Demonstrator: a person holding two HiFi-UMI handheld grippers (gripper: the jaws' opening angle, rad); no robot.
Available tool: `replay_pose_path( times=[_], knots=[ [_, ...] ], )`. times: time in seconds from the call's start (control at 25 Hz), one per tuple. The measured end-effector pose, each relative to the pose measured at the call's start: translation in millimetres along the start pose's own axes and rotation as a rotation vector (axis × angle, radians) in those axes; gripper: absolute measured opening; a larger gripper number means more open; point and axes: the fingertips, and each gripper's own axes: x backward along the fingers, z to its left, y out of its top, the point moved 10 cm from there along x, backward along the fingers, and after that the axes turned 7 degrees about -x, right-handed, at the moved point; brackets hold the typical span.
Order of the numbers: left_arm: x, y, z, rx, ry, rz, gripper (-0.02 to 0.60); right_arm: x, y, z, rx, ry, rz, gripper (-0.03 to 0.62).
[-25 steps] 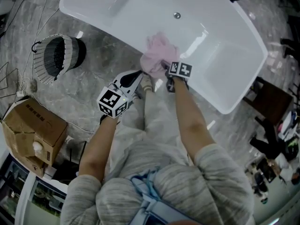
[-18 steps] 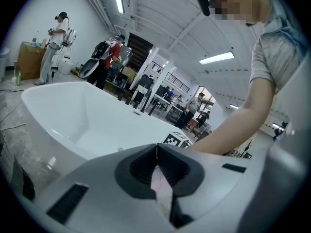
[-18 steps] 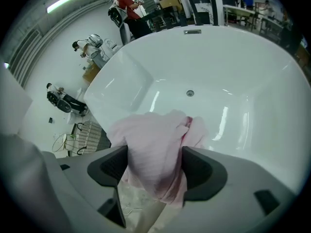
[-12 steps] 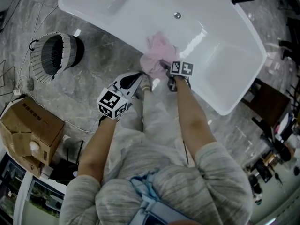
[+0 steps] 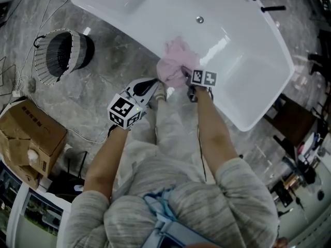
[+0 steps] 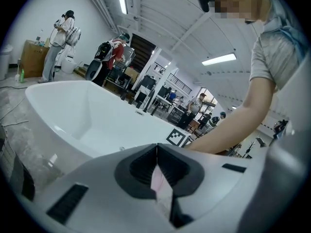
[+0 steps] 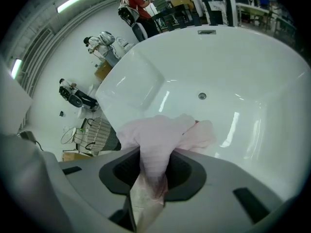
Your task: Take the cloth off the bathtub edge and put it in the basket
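At centre frame, over the bathtub rim [image 5: 132, 35], right gripper [image 5: 183, 74] jaws, just closing, clamp pink cloth [image 5: 175, 60]; left gripper [image 5: 154, 84] clenched.

The left tool [image 6: 156, 152], jaws pressed together, faces the white bathtub [image 6: 82, 115] beside a bare forearm [image 6: 243, 123].

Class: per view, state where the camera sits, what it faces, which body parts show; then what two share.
Head view: on the head, steeply down at bathtub, pink cloth, basket; left claw, right claw, left forearm, right forearm show.
Left gripper view: on left claw, across bathtub past shut jaws; right forearm shows.
Right gripper view: on right claw, into bathtub; jaws just closed onto pink cloth.
Shared by head and right gripper views: pink cloth, basket.
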Motion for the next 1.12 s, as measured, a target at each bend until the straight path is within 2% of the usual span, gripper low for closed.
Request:
replay_pose_path(
  times=[0.16, 0.32, 0.6, 0.92, 1.12],
  knots=[
    [4, 0, 1, -0.002, 0.012, -0.001, 0.003, 4, -4, 5, -0.045, 0.022, -0.070, 0.090],
    [8, -2, 3, 0.001, 0.029, -0.001, 0.003, 4, -6, 7, -0.104, 0.075, -0.097, 0.073],
    [14, -3, 0, 0.005, 0.047, -0.003, 0.003, 7, -10, 15, -0.169, 0.188, -0.125, 0.067],
    [18, -1, -3, 0.017, 0.064, -0.015, 0.003, 17, -9, 33, -0.160, 0.245, -0.135, 0.067],
    [24, 6, -5, 0.013, 0.076, -0.029, 0.002, 35, -2, 51, -0.219, 0.353, -0.170, 0.067]
  ],
)
